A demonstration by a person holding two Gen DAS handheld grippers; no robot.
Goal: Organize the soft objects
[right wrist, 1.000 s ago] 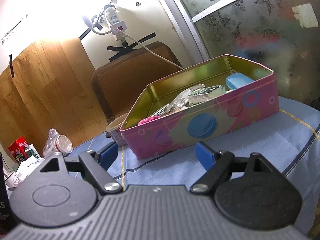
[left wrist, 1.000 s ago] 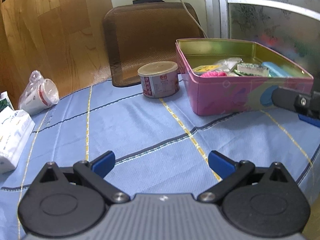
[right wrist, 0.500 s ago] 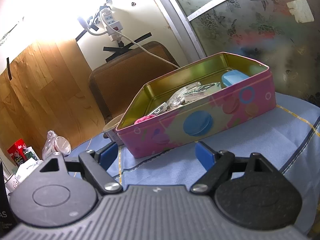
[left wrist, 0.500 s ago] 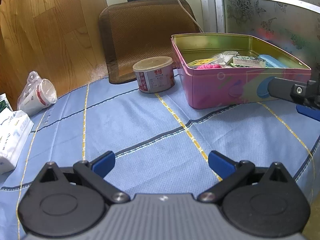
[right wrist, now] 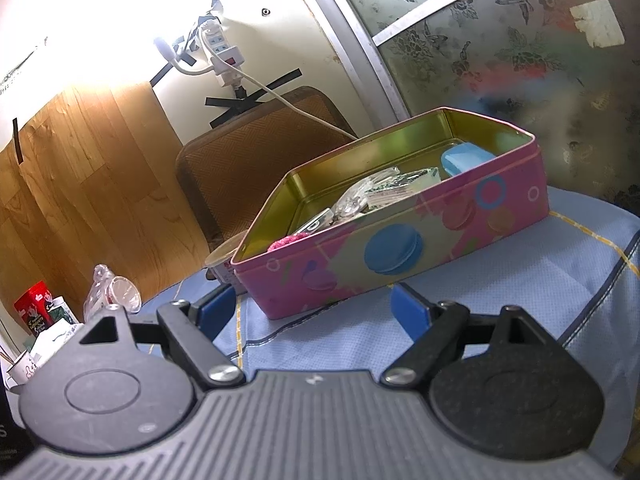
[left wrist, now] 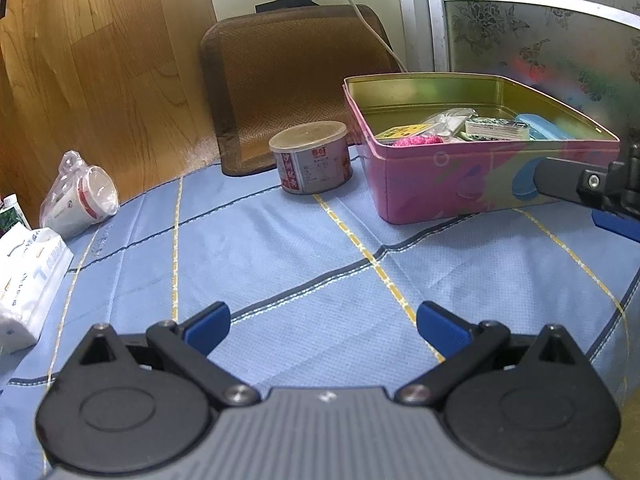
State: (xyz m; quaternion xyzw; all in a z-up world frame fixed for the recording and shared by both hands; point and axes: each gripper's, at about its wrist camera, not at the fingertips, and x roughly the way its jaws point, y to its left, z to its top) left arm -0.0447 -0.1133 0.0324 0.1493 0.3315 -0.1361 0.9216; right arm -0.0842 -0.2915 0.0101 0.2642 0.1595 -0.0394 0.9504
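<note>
A pink tin box (left wrist: 460, 184) with a gold inside stands on the blue tablecloth; it also shows in the right wrist view (right wrist: 400, 248). In it lie a pink fuzzy thing (left wrist: 416, 141), clear packets (left wrist: 448, 120), a green-patterned pack (left wrist: 496, 128) and a blue case (right wrist: 464, 158). My left gripper (left wrist: 322, 322) is open and empty, low over the cloth well in front of the box. My right gripper (right wrist: 312, 306) is open and empty, close to the box's front wall; its arm shows at the right edge of the left wrist view (left wrist: 588, 184).
A round can (left wrist: 310, 158) stands left of the box. A bagged stack of paper cups (left wrist: 80, 196) and a tissue pack (left wrist: 28, 276) lie at the left. A brown chair back (left wrist: 296, 80) stands behind the table. A red tin (right wrist: 36, 308) shows far left.
Both grippers have drawn back a little from the box and stay open. Nothing on the table has moved.
</note>
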